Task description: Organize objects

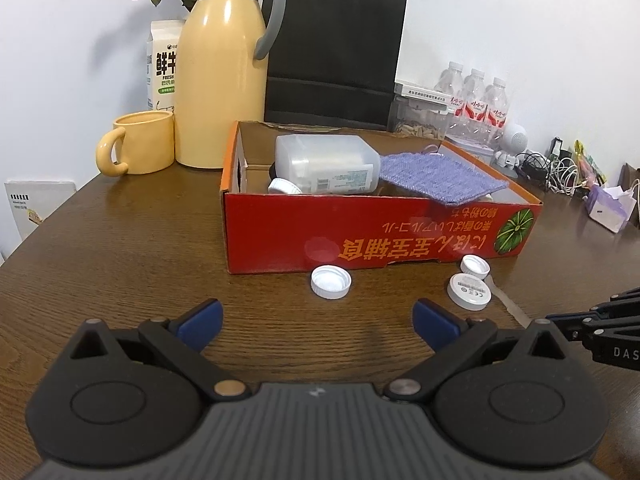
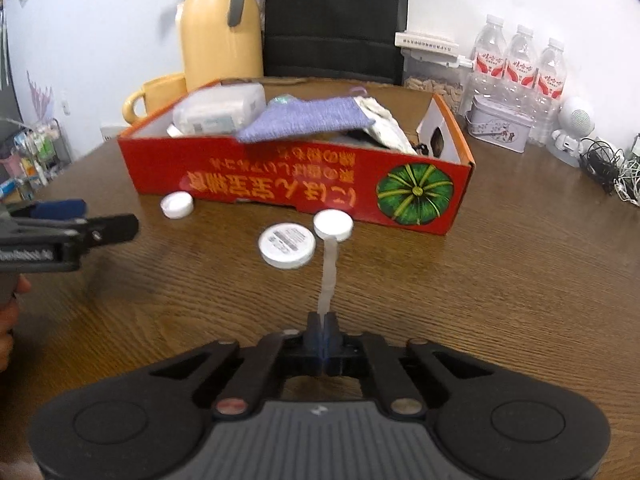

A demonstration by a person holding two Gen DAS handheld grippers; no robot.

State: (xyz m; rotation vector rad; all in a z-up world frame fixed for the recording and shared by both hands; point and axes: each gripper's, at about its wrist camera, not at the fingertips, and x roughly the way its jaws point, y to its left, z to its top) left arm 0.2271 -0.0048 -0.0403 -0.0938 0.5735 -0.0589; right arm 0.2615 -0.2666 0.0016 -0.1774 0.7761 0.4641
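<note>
A red cardboard box (image 1: pixel 360 236) (image 2: pixel 280 184) stands on the wooden table, holding a clear plastic bottle (image 1: pixel 328 168), a purple knitted cloth (image 1: pixel 436 178) (image 2: pixel 308 118) and a white cap (image 1: pixel 285 187). In front of it lie a white cap (image 1: pixel 331 281) (image 2: pixel 177 205), a labelled white lid (image 1: pixel 469 291) (image 2: pixel 286 245) and another white cap (image 1: pixel 475 266) (image 2: pixel 333 225). A translucent strip (image 2: pixel 328 272) (image 1: pixel 508 304) runs from that cap into my right gripper (image 2: pixel 323 320) (image 1: pixel 560 318), which is shut on the strip's near end. My left gripper (image 1: pixel 318 320) (image 2: pixel 100 216) hangs open above the table, short of the lone cap.
A yellow thermos jug (image 1: pixel 222 68), yellow mug (image 1: pixel 140 144), milk carton (image 1: pixel 162 64) and black paper bag (image 1: pixel 336 52) stand behind the box. Water bottles (image 2: pixel 520 64), a tin (image 2: pixel 500 124), a small white speaker (image 2: pixel 576 128) and tangled cables (image 2: pixel 612 172) crowd the back right.
</note>
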